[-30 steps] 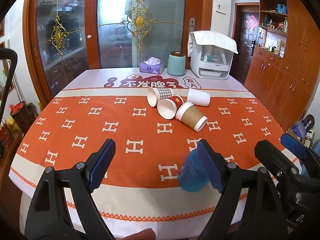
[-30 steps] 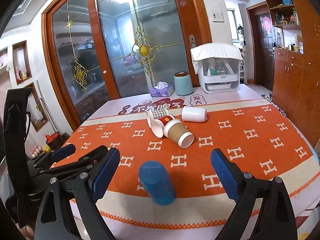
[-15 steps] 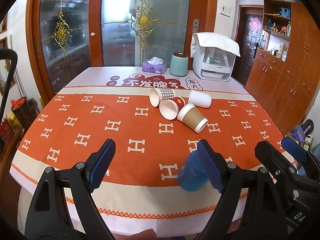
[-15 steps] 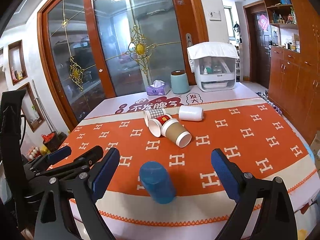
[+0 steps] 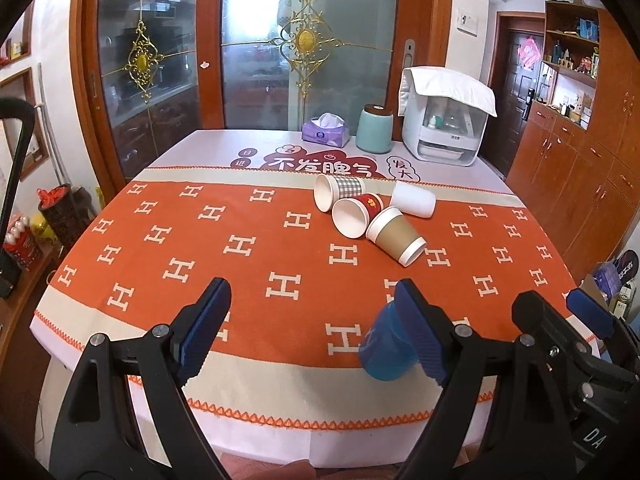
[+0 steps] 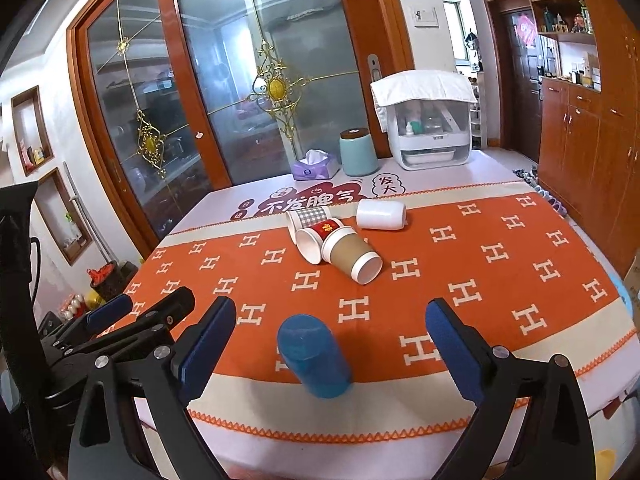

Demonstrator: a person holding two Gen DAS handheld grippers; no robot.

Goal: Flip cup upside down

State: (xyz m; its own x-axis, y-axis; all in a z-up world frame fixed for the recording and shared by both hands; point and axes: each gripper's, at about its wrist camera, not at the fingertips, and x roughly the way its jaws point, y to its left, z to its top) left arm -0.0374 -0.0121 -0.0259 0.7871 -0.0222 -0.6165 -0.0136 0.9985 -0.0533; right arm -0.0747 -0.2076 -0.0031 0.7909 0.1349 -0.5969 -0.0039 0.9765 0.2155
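Note:
A blue cup [image 6: 314, 356] stands upside down near the table's front edge, its flat base on top. It also shows in the left wrist view [image 5: 384, 348], partly behind my left gripper's right finger. My right gripper [image 6: 330, 354] is open, its fingers wide on either side of the cup and not touching it. My left gripper [image 5: 312, 328] is open and empty, to the left of the cup. My right gripper's body shows at the right edge of the left wrist view [image 5: 560, 344].
Several paper cups lie on their sides mid-table: checked [image 6: 306, 216], red [image 6: 320, 234], brown [image 6: 352, 254], white [image 6: 380, 214]. At the far end stand a tissue box [image 6: 314, 166], a teal canister [image 6: 358, 152] and a white appliance [image 6: 426, 122]. Wooden cabinets [image 6: 592, 152] are on the right.
Both grippers have drawn back and risen a little from the table. The blue cup has stayed in place. Both grippers stay open.

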